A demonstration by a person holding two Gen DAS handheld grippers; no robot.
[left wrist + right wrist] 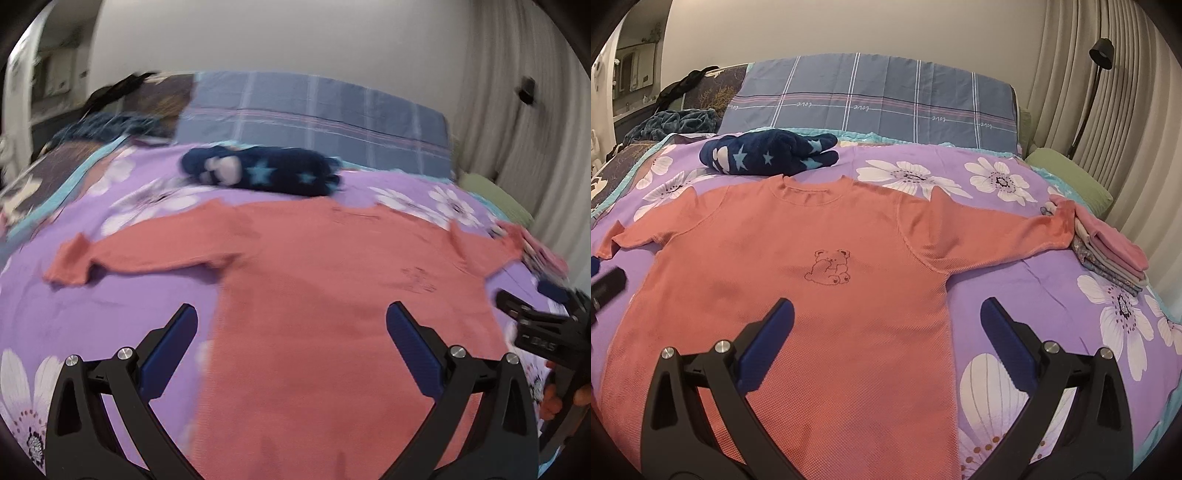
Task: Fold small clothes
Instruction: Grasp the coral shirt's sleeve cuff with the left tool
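A salmon-pink long-sleeved shirt (798, 266) with a stitched bear on the chest lies flat, face up, sleeves spread, on the purple flowered bedspread (1052, 306). It also shows in the left wrist view (317, 295), which is blurred. My left gripper (291, 314) is open and empty, above the shirt's lower left part. My right gripper (886, 310) is open and empty, above the shirt's lower right edge. The right gripper's body shows at the right edge of the left wrist view (543, 332); the left gripper's tip shows at the left edge of the right wrist view (605, 284).
A dark blue star-patterned garment (768, 153) lies bunched beyond the shirt's collar. A stack of folded clothes (1108, 254) sits at the right sleeve's end. A blue plaid pillow (871, 99), a green pillow (1071, 181) and a floor lamp (1097, 74) stand behind.
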